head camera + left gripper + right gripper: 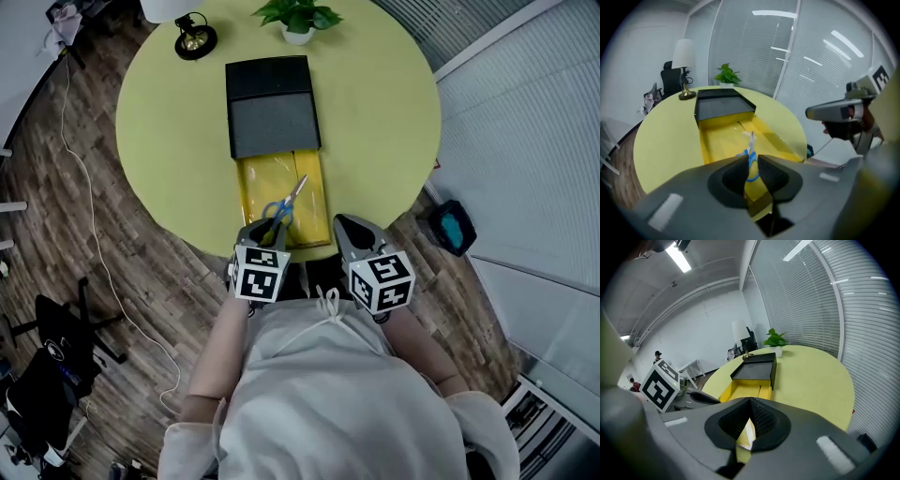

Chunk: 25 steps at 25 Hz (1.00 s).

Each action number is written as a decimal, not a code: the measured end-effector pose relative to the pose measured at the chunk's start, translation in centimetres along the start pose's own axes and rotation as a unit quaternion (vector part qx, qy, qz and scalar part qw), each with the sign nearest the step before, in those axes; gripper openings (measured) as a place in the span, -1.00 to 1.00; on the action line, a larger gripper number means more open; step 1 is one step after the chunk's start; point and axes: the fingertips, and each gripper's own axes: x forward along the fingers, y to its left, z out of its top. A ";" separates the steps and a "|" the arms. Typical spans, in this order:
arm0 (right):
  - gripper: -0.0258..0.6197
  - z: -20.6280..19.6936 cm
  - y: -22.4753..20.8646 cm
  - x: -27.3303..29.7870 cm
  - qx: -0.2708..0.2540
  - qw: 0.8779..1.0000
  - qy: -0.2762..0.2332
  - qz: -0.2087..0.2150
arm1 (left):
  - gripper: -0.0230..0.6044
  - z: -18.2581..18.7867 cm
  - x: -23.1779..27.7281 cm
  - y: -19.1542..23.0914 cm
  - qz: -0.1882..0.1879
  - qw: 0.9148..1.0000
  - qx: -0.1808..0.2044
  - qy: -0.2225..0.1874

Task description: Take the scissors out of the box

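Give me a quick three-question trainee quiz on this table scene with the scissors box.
1. True or false: the blue-handled metal scissors lie in the yellow tray of the black slide-open box.
2. What stands beside the small potted green plant at the far edge of the round yellow table? A) a lamp with a dark round base B) a laptop C) a mug
3. Fill in: the left gripper has its jaws ____, with the scissors' handles showing in the gap.

Key: 1 true; 2 A; 3 apart.
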 end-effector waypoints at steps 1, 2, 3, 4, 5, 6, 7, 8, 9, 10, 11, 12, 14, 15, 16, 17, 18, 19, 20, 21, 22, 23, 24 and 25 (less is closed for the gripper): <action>-0.92 0.1 -0.3 0.3 -0.001 1.000 0.004 0.004 | -0.70 -0.1 0.7 0.0 0.000 1.000 0.010 0.016; -0.92 0.2 -0.6 0.6 -0.002 1.000 0.008 0.008 | -0.64 -0.2 1.3 0.1 0.001 0.999 0.019 0.032; -0.92 0.3 -0.9 0.9 -0.004 1.000 0.013 0.013 | -0.59 -0.3 1.9 0.2 0.004 0.999 0.026 0.046; -0.92 0.2 -1.2 1.1 -0.006 1.000 0.019 0.019 | -0.57 -0.4 2.4 0.3 0.008 0.998 0.030 0.059; -0.92 0.2 -1.5 1.4 -0.008 0.999 0.026 0.025 | -0.56 -0.5 2.9 0.4 0.012 0.997 0.032 0.071; -0.92 0.1 -1.8 1.6 -0.010 0.999 0.032 0.032 | -0.54 -0.5 3.3 0.5 0.014 0.996 0.031 0.082; -0.92 0.2 -2.0 1.8 -0.013 0.999 0.037 0.038 | -0.54 -0.6 3.7 0.6 0.015 0.995 0.030 0.094; -0.92 0.2 -2.2 2.0 -0.016 0.998 0.040 0.045 | -0.54 -0.7 4.2 0.7 0.015 0.994 0.030 0.106; -0.92 0.4 -2.4 2.3 -0.017 0.998 0.042 0.051 | -0.54 -0.9 4.6 0.8 0.014 0.992 0.031 0.118; -0.92 0.5 -2.6 2.7 -0.017 0.997 0.044 0.056 | -0.54 -1.0 5.0 0.8 0.014 0.991 0.035 0.131; -0.92 0.6 -2.8 3.0 -0.015 0.997 0.046 0.062 | -0.54 -1.1 5.4 0.9 0.015 0.989 0.042 0.144; -0.92 0.6 -3.0 3.2 -0.012 0.997 0.048 0.066 | -0.54 -1.3 5.8 0.9 0.017 0.986 0.048 0.157; -0.92 0.7 -3.3 3.5 -0.010 0.996 0.051 0.073 | -0.54 -1.8 6.6 0.9 0.019 0.982 0.056 0.181; -0.92 0.7 -3.4 3.6 -0.010 0.996 0.052 0.076 | -0.55 -2.0 6.9 0.9 0.021 0.980 0.057 0.192; -0.92 0.8 -3.6 3.8 -0.010 0.996 0.052 0.078 | -0.55 -2.3 7.2 1.0 0.023 0.978 0.059 0.201; -0.92 1.0 -3.7 3.9 -0.010 0.995 0.052 0.080 | -0.55 -2.5 7.4 1.1 0.025 0.976 0.061 0.209; -0.92 1.1 -3.9 4.0 -0.010 0.995 0.053 0.081 | -0.55 -2.6 7.4 1.2 0.025 0.974 0.064 0.214; -0.92 1.1 -4.1 4.1 -0.009 0.995 0.054 0.082 | -0.55 -2.6 7.5 1.2 0.025 0.974 0.064 0.218; -0.92 1.1 -4.4 4.1 -0.009 0.995 0.055 0.081 | -0.55 -2.5 7.5 1.2 0.023 0.973 0.062 0.220; -0.92 1.1 -4.6 4.2 -0.007 0.995 0.057 0.081 | -0.55 -2.5 7.6 1.2 0.021 0.973 0.060 0.221; -0.92 1.1 -4.7 4.2 -0.005 0.995 0.058 0.081 | -0.56 -2.5 7.6 1.2 0.019 0.973 0.059 0.221; -0.92 1.2 -4.8 4.2 -0.004 0.995 0.058 0.081 | -0.57 -2.4 7.6 1.2 0.019 0.973 0.060 0.222; -0.92 1.3 -4.9 4.3 -0.004 0.995 0.058 0.081 | -0.57 -2.4 7.6 1.2 0.019 0.972 0.064 0.224; -0.92 1.4 -5.0 4.3 -0.003 0.995 0.057 0.081 | -0.57 -2.4 7.6 1.2 0.018 0.972 0.068 0.225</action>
